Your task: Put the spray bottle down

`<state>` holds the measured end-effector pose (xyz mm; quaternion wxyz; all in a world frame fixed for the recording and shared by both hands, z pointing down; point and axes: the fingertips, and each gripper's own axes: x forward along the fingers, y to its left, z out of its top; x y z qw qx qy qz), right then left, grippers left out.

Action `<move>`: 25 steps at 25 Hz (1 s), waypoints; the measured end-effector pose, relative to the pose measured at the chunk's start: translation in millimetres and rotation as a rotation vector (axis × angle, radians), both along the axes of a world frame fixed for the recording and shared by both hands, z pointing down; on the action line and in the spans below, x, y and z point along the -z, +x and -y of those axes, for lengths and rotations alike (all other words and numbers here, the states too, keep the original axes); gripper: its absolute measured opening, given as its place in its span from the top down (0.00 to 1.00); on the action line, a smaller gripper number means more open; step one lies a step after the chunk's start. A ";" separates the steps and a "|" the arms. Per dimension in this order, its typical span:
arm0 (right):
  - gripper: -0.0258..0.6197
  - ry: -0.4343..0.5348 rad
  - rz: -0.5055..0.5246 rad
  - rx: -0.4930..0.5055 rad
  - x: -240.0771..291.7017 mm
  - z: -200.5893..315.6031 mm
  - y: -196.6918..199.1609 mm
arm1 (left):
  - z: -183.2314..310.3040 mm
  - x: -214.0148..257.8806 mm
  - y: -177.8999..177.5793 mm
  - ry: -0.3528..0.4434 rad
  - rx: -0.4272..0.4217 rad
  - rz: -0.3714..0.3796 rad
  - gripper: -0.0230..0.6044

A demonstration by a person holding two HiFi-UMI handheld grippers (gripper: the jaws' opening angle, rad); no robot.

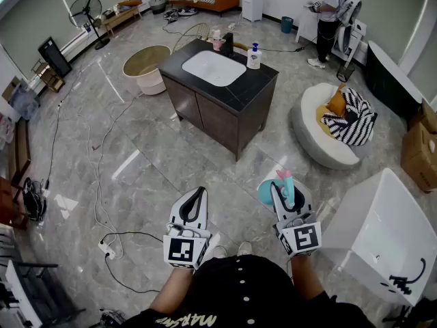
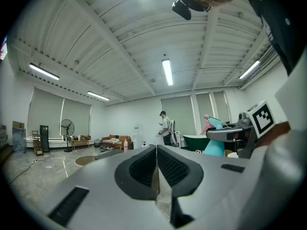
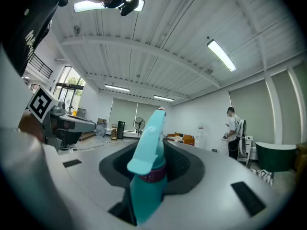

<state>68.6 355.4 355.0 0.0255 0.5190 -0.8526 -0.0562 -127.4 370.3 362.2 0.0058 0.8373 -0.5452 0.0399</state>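
In the right gripper (image 3: 156,163), a teal spray bottle (image 3: 144,193) is clamped.

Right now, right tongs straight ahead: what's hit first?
Likely the dark sink cabinet, bare floor until then; the spray bottle in the right tongs would touch first. Depth unclear.

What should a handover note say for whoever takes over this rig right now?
Left tongs: shut, with nothing between them, held level in front of the person.
Right tongs: shut on the teal spray bottle, gripping it just below the trigger head, with the nozzle on top.
Location: the bottle is in the air over the grey floor. The dark vanity counter is ahead, and the white bathtub is to the right.
Done: the bottle is picked up and held firmly.
Left: set it down on a surface and open the right tongs. Nothing here shows where it should go.
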 end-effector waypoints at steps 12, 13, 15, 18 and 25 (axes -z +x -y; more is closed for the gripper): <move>0.77 0.005 0.029 0.006 0.8 3.8 12.0 | 2.2 1.9 13.6 0.005 0.001 0.010 0.94; 0.77 0.006 0.031 0.009 0.6 4.3 14.2 | 2.3 0.6 15.2 0.002 0.006 0.014 0.94; 0.77 0.008 0.037 0.016 0.0 5.3 18.7 | 2.9 1.3 19.9 0.008 0.012 0.016 0.94; 0.77 0.010 0.041 0.027 -2.9 8.0 25.7 | 3.5 1.6 26.5 0.020 0.026 0.012 0.94; 0.77 0.001 0.046 0.029 -7.7 19.0 40.8 | 9.2 -4.2 39.4 0.009 0.043 0.004 0.94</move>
